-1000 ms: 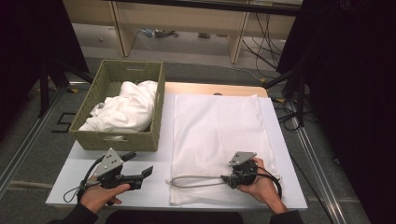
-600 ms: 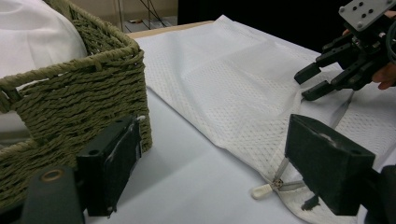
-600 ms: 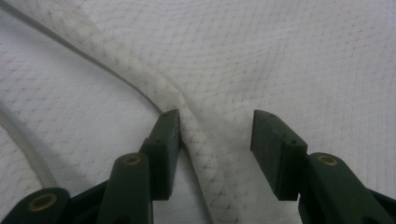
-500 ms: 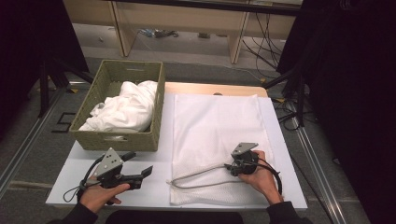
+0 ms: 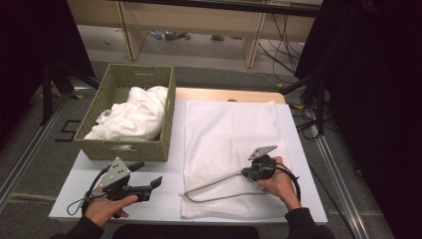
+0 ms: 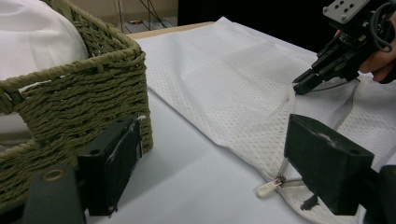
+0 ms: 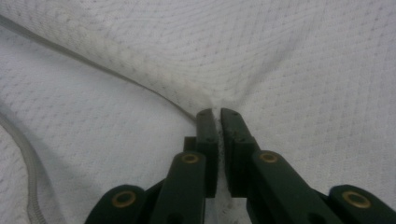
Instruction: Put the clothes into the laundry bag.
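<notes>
A white mesh zipper bag (image 5: 229, 129) lies flat on the white table top (image 5: 79, 189). Its zipper pull (image 5: 183, 194) is at the near left corner. My right gripper (image 5: 244, 173) has just closed its jaws, which now pinch the bag's upper layer beside the zipper edge. In the right gripper view the mesh (image 7: 280, 56) puckers at the right gripper (image 7: 218, 114). My left gripper (image 5: 149, 173) rests open beside the basket, holding nothing. The left gripper view looks past the left gripper (image 6: 219, 163) to the zipper pull (image 6: 268, 187) and the right gripper (image 6: 301, 87).
A woven green basket (image 5: 124, 149) holding crumpled white cloth (image 5: 134, 114) stands at the table's left, just beyond my left gripper. Cables and black stands crowd the floor to the right of the table.
The right gripper's jaws have closed on the mesh and the hand has shifted a little away from me, raising the zipper edge so the bag's mouth gapes wider. The left gripper has stayed put.
</notes>
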The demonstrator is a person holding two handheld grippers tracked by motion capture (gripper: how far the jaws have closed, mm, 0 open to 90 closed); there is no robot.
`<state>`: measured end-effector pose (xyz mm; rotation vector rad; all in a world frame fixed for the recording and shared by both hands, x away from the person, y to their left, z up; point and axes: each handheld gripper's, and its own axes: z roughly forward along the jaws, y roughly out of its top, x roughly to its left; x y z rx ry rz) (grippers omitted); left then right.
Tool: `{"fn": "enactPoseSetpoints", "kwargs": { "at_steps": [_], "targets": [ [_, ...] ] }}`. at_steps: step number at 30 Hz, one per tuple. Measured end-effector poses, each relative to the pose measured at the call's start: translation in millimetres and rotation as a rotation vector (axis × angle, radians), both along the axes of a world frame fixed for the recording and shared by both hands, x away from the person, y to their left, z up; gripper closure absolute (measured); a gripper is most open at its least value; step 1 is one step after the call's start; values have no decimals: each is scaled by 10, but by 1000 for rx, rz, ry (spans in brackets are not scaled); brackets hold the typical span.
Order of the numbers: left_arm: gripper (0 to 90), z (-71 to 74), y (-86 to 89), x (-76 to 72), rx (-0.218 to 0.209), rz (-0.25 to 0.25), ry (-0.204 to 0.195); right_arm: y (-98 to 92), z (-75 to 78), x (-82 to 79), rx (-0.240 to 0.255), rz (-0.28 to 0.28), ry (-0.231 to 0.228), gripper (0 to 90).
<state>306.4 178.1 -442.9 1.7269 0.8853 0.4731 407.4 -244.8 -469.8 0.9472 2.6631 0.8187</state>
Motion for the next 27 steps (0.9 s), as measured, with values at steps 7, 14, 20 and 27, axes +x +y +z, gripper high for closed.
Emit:
{"fn": "enactPoseSetpoints", "kwargs": {
  "at_steps": [7, 14, 20, 27],
  "targets": [
    [190, 18, 43, 13, -18, 26, 9, 52, 195, -73, -10, 3, -125, 892],
    [192, 72, 75, 34, -20, 58, 9, 57, 285, -93, -14, 7, -174, 892],
    [192, 171, 132, 75, -43, 79, 18, 75, 345, -104, -22, 3, -210, 894],
    [192, 363, 196, 220, -11, 102, 10, 78, 470, -119, -20, 14, -234, 893]
  ]
}}
